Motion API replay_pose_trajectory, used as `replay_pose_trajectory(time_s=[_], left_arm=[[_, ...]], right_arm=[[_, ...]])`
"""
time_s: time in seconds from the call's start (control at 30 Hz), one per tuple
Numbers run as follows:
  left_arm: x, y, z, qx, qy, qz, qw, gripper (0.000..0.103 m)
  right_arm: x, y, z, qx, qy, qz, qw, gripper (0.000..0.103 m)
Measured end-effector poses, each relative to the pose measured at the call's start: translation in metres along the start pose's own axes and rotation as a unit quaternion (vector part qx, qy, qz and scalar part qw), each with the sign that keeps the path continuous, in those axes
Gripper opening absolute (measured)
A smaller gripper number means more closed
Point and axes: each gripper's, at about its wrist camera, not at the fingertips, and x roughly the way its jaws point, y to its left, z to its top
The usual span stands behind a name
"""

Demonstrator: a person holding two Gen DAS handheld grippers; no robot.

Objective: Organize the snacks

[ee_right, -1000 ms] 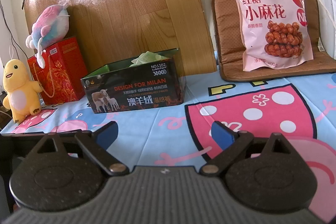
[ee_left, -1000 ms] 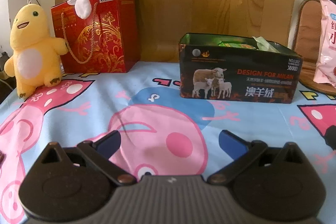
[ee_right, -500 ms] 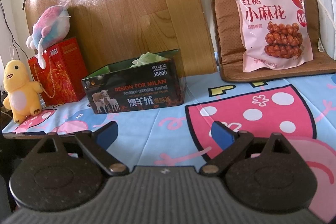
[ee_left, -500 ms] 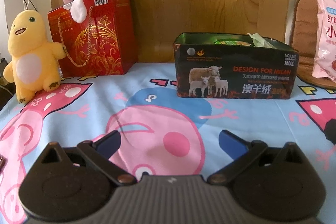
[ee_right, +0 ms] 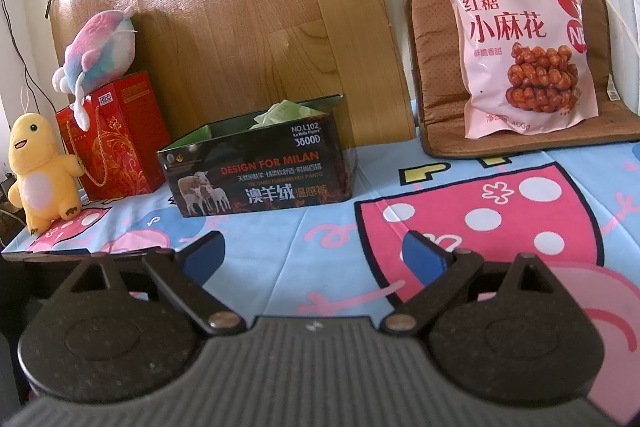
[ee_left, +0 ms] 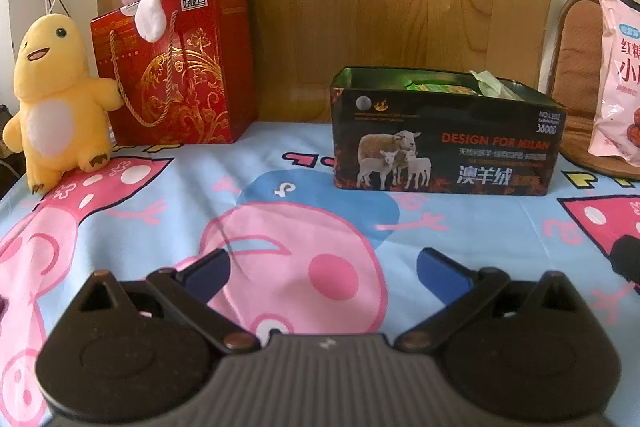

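My left fingers (ee_left: 322, 269) have edged closer to the box (ee_left: 442, 147) at one o'clock; both pairs gape wide and empty, so the bag (ee_right: 524, 47), two o'clock from my right fingers (ee_right: 312, 251), awaits pickup.

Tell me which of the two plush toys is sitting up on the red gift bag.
The pink-and-blue plush lies on the red gift bag; the yellow plush stands on the tablecloth beside it.

The left gripper (ee_left: 322, 267) hangs spread and empty above the cartoon sheet (ee_left: 280, 195). Beyond it stands the black box (ee_left: 444, 151) with green packets (ee_left: 440, 87) inside; left of the box is a red gift bag (ee_left: 176, 67), right of it a pink snack bag (ee_left: 620, 87).
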Motion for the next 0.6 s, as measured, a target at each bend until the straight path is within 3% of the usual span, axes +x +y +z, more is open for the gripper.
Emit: replay_pose_trajectory(time_s=[0.6], left_arm=[[0.0017, -0.0056, -0.0002, 0.021, 0.007, 0.016, 0.9996, 0.103]], right_arm=[[-0.0001, 0.0004, 0.0002, 0.000, 0.000, -0.001, 1.000, 0.097]])
